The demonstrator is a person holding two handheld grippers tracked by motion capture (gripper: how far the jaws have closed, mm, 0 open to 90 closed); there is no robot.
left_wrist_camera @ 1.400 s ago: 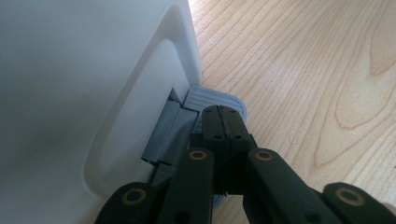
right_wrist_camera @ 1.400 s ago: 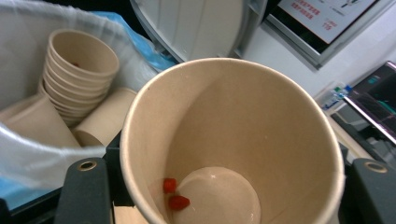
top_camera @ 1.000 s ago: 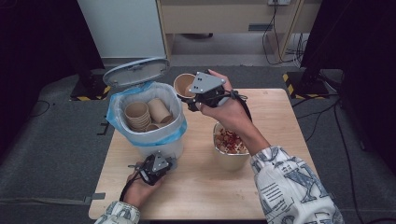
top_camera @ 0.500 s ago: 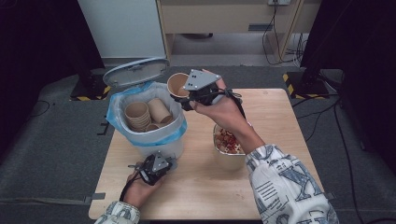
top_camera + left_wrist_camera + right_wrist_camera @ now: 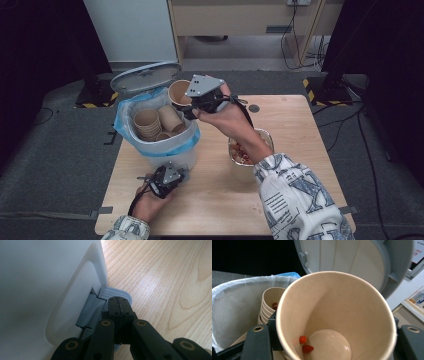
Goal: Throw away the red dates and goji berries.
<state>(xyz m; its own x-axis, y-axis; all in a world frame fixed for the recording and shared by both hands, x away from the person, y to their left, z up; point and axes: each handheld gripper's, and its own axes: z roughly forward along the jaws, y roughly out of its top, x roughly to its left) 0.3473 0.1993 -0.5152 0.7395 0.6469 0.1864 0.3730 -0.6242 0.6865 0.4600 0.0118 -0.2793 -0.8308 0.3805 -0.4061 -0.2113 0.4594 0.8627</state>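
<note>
A white pedal bin [image 5: 167, 155] with a blue bag liner stands on the table's left half, its grey lid [image 5: 145, 76] raised. Stacked brown paper cups [image 5: 150, 124] lie inside it. My right gripper [image 5: 186, 101] is shut on a brown paper cup [image 5: 178, 92], held tilted over the bin's back right rim. In the right gripper view that cup [image 5: 337, 315] has two red bits at its bottom and sits between the jaws of my right gripper [image 5: 332, 342]. My left gripper [image 5: 172, 175] is shut, its tips [image 5: 119, 302] pressing down on the bin's grey pedal [image 5: 125, 293].
A clear bowl [image 5: 265, 136] of red and pale food stands on the wooden table [image 5: 300, 120] under the right forearm. The bin's white wall [image 5: 50, 290] is close beside the left gripper. Dark floor surrounds the table.
The right gripper has carried the cup left and a little down, from beyond the bin's right side to over its rim. The left gripper has stayed on the pedal.
</note>
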